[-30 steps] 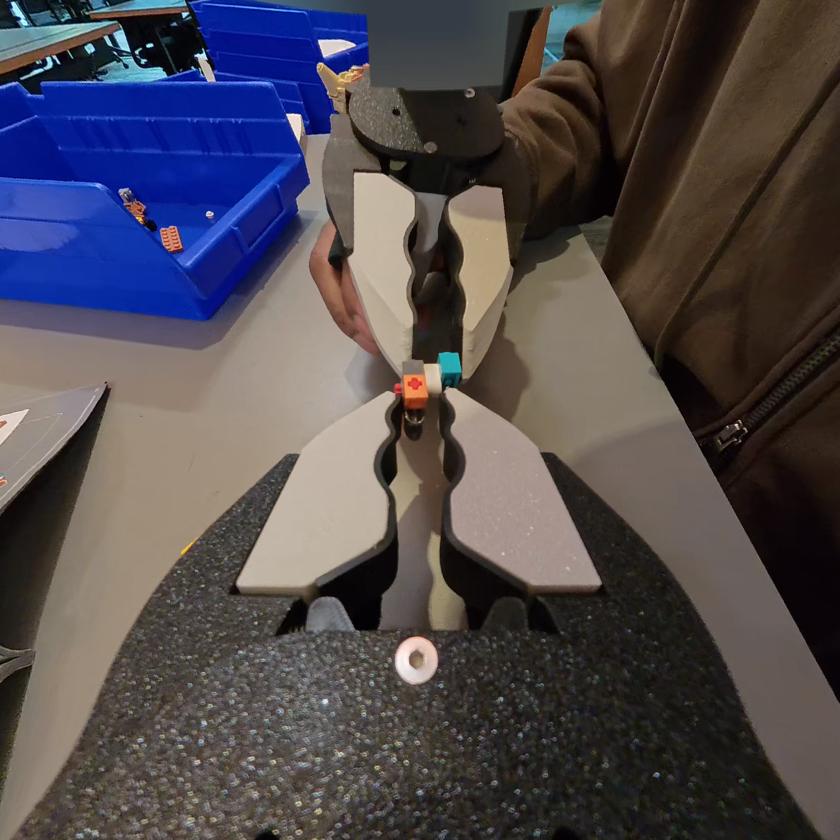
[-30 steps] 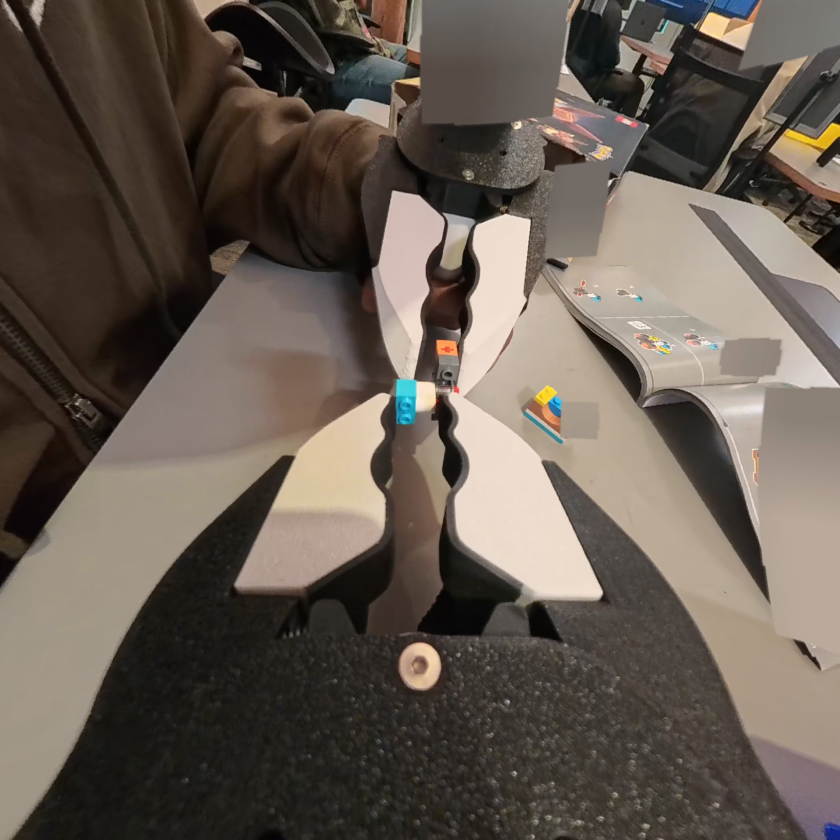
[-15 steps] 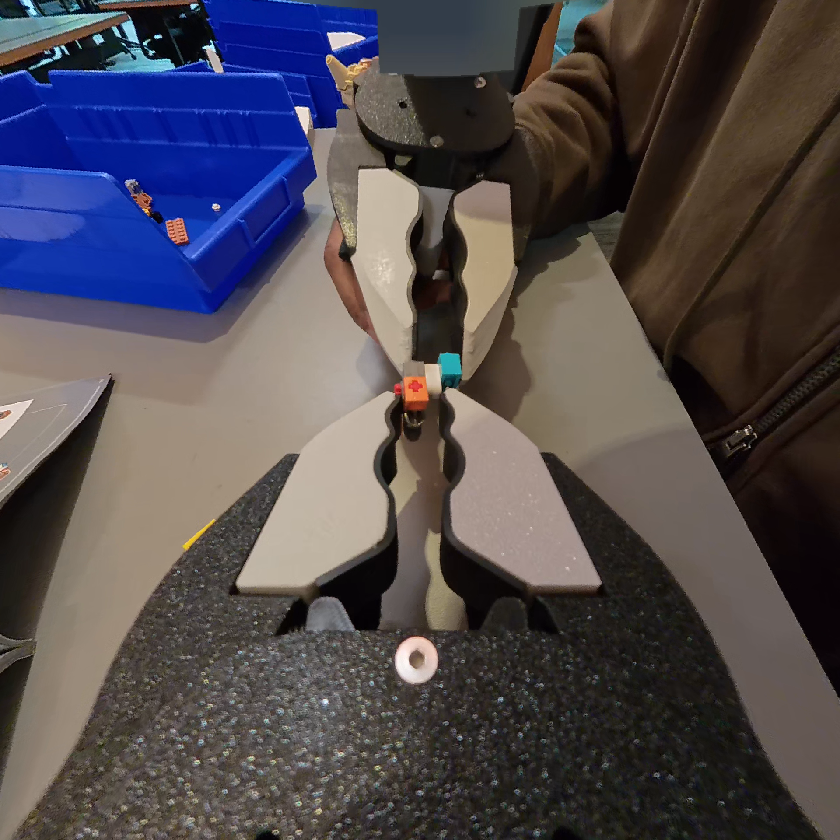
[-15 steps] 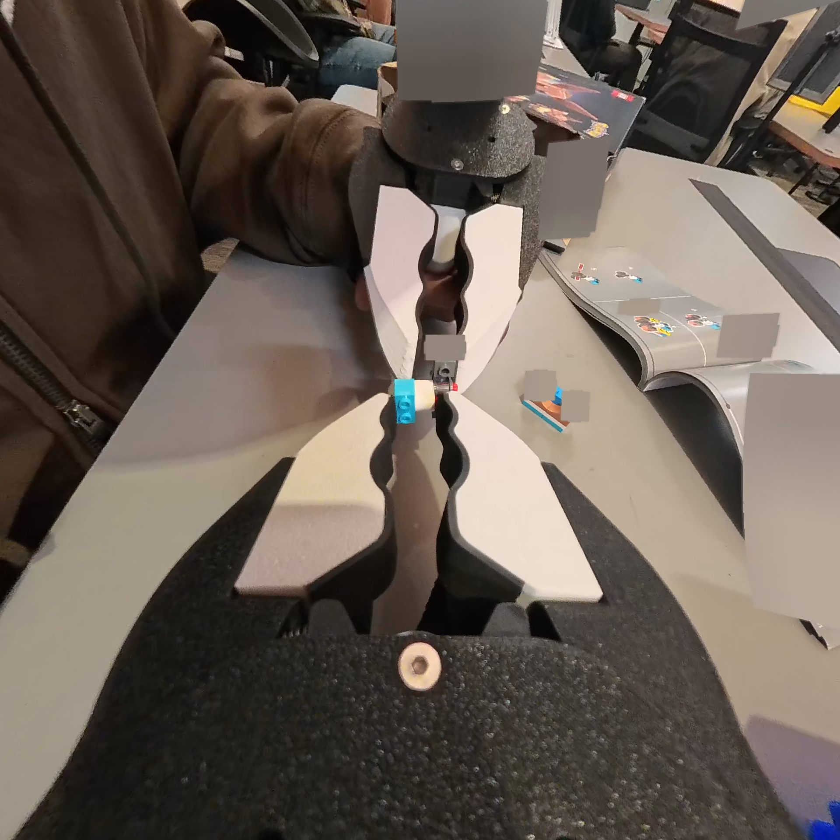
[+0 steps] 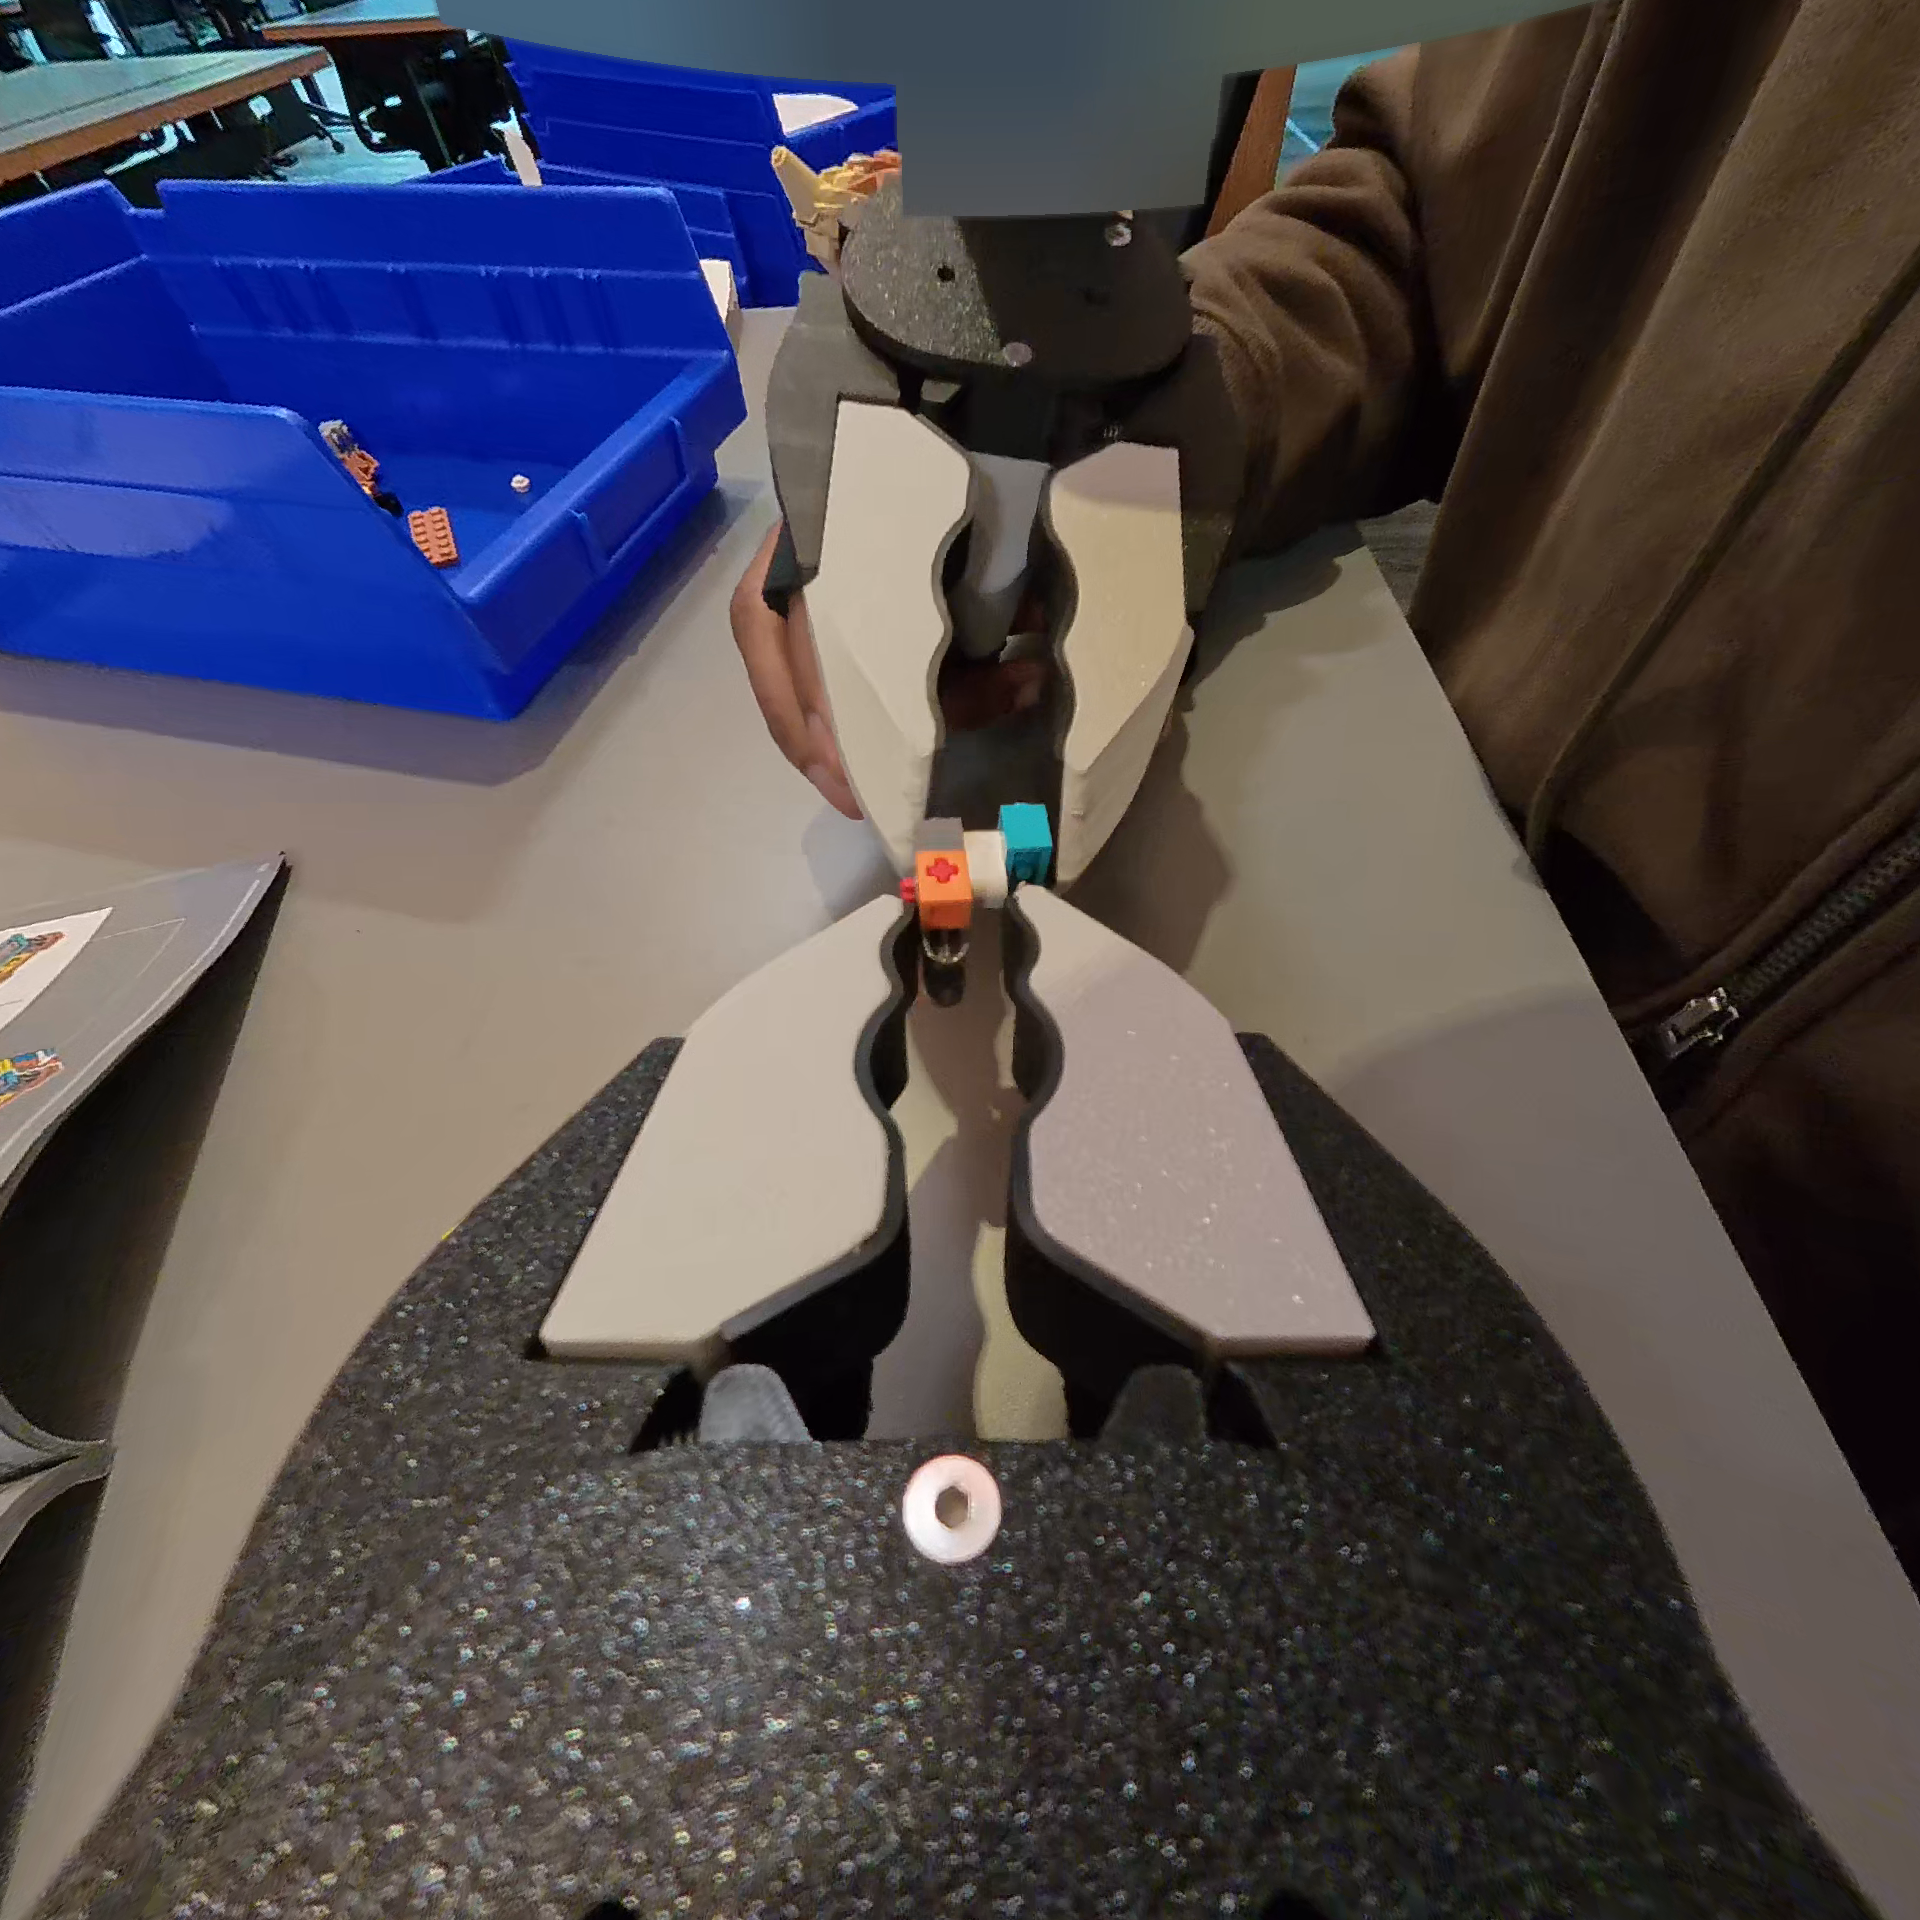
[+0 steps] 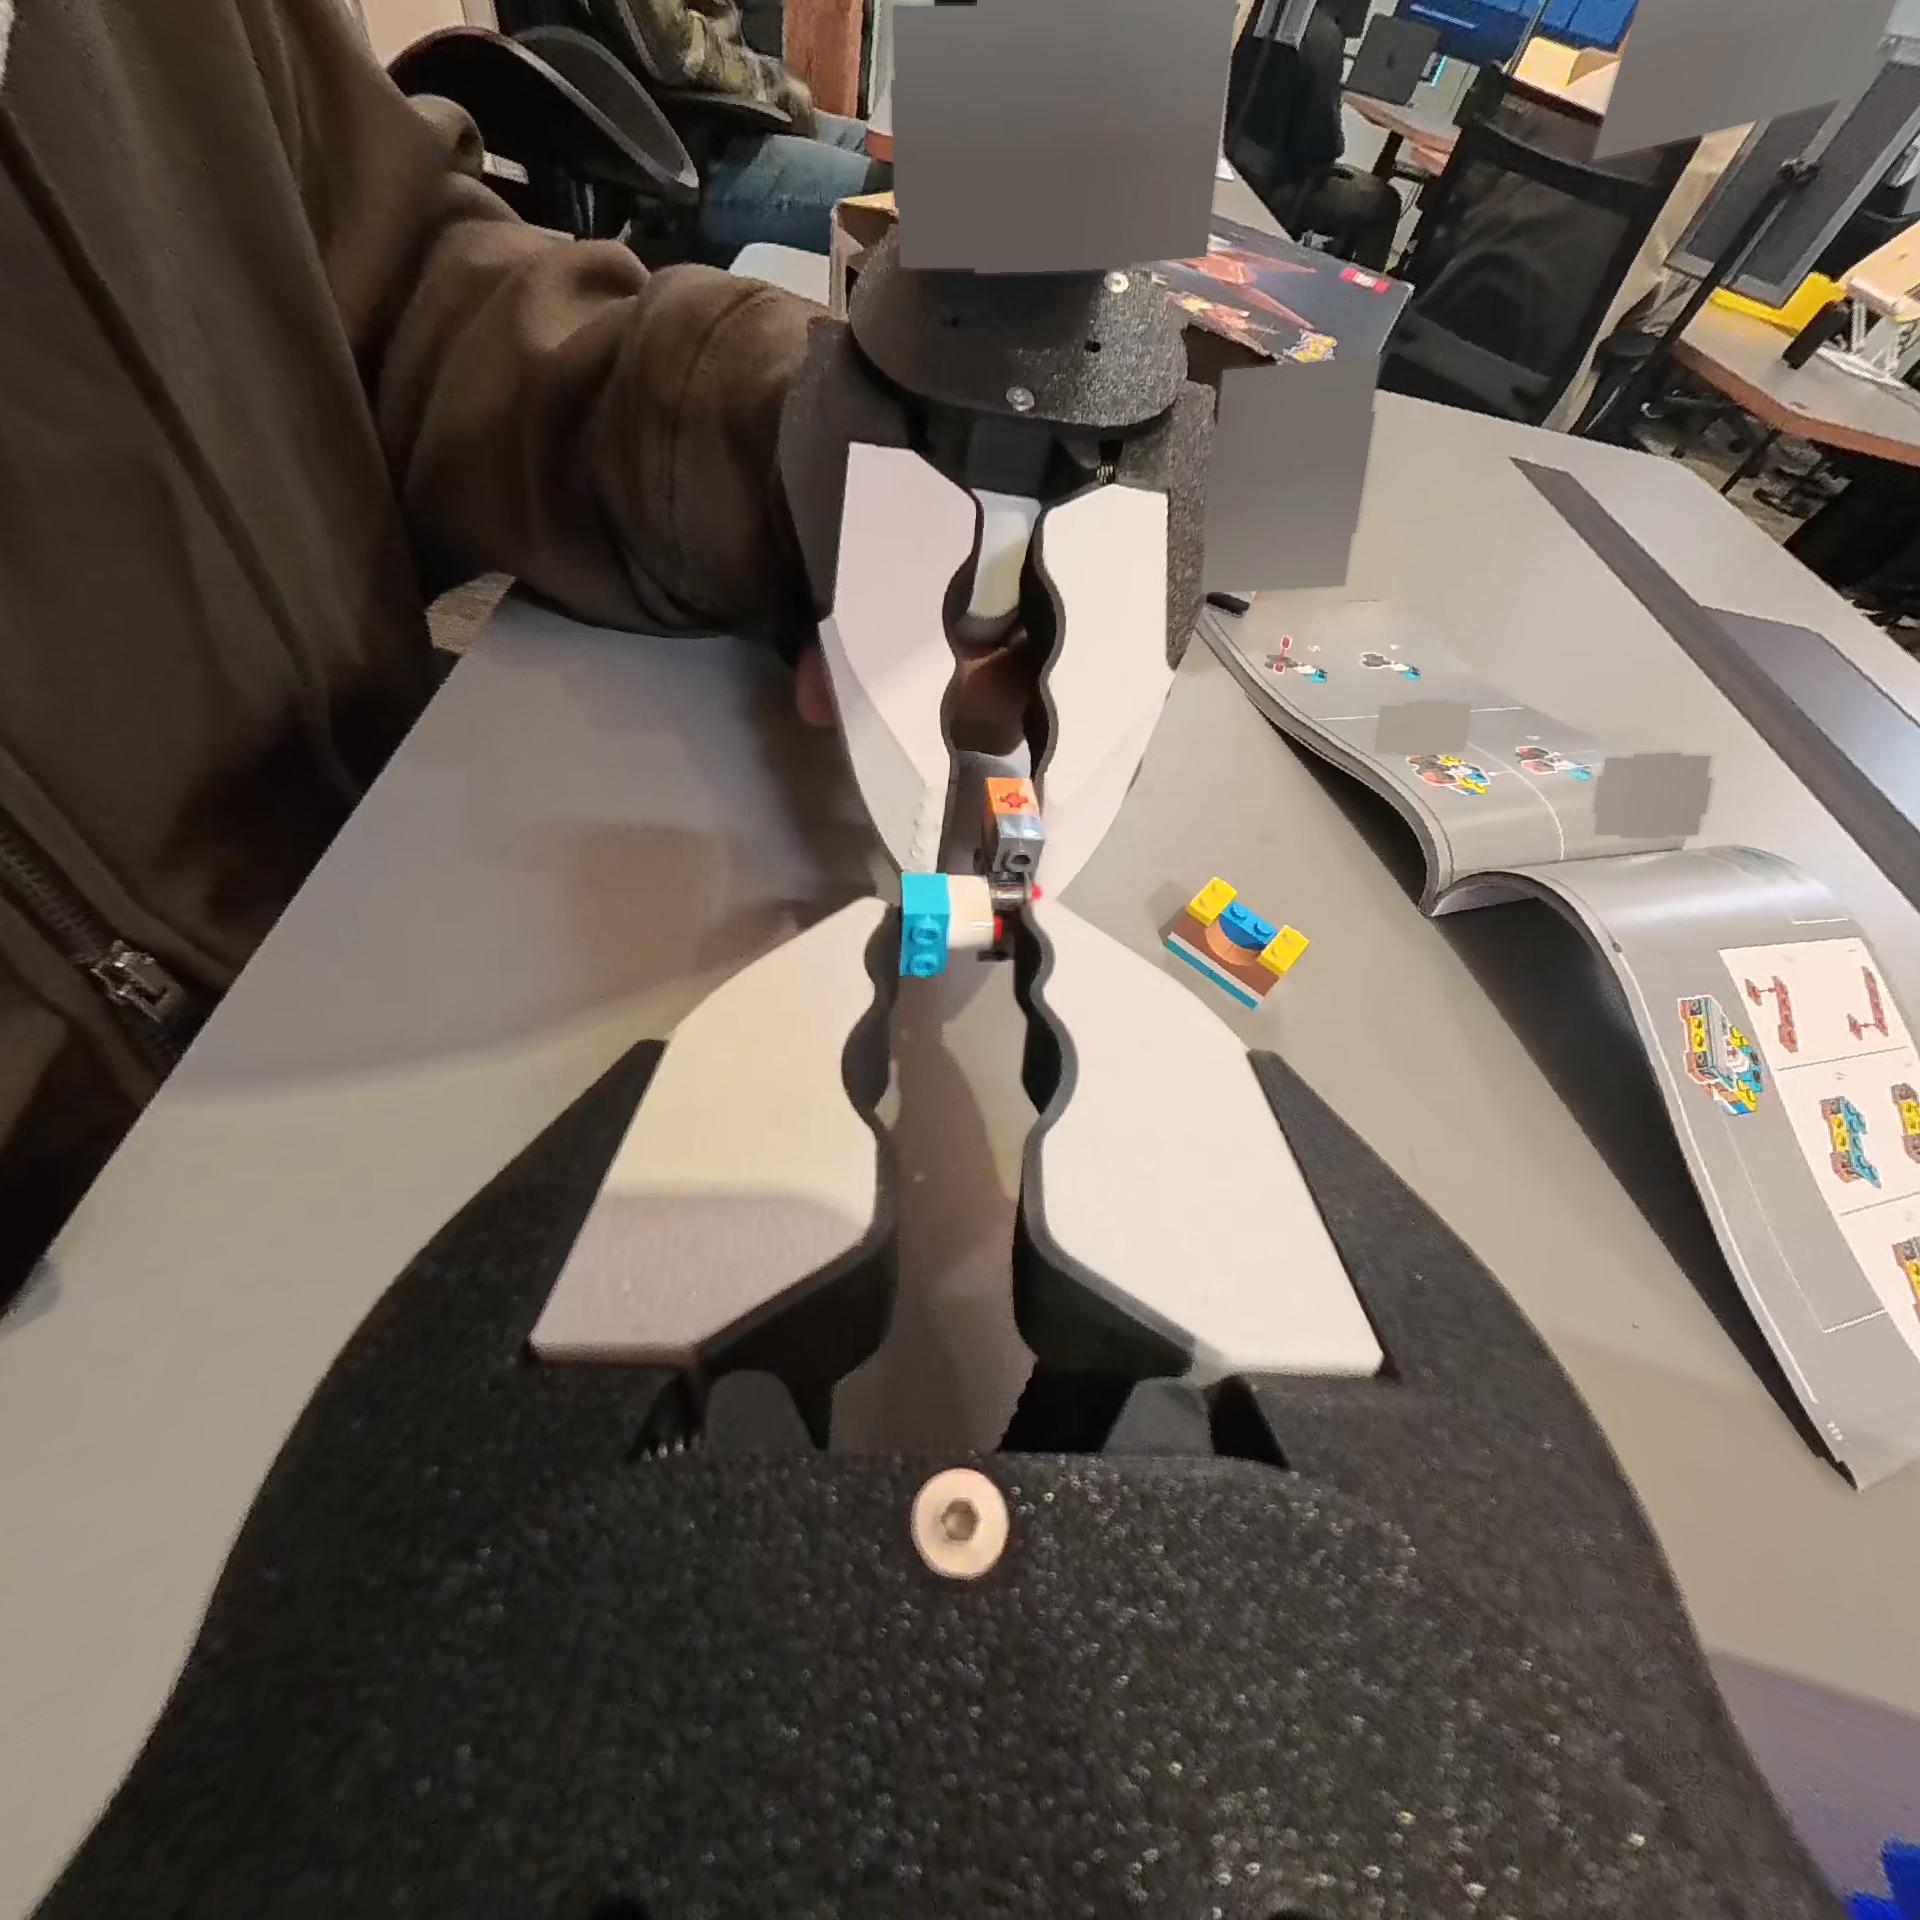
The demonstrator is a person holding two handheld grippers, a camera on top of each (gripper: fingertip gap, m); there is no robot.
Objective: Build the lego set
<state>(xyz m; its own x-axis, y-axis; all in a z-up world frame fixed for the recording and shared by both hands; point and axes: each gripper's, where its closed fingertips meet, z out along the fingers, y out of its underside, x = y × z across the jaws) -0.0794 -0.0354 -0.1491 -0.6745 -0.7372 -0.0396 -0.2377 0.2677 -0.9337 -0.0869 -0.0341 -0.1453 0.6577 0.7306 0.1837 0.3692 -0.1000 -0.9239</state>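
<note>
In my left wrist view, I am holding my left tongs (image 5: 951, 914) tip to tip with my right tongs (image 5: 987, 847). Between the tips is a tiny lego piece (image 5: 982, 868), up in the air over the grey bench (image 5: 416, 935). It is showing an orange block with a red cross, a white bit and a teal block. My left tongs are pinching the orange end. A blue bin (image 5: 582, 520) with a few loose bricks (image 5: 431, 535) is sitting far off to the side.

In my right wrist view, my right tongs (image 6: 961, 930) are clenching the white and blue end of the lego piece (image 6: 971, 894). My left tongs (image 6: 992, 831) are gripping the orange and grey end across from me. A small build (image 6: 1236, 940) with yellow and blue on top is lying on the bench near the tips. The open booklet (image 6: 1538, 821) is resting just past it.

I think I am pushing two small parts together right now. Next I need a gentle, straight squeeze, and I cannot tell if the parts are fully joined yet. After that, I guess the piece goes onto the small build.
</note>
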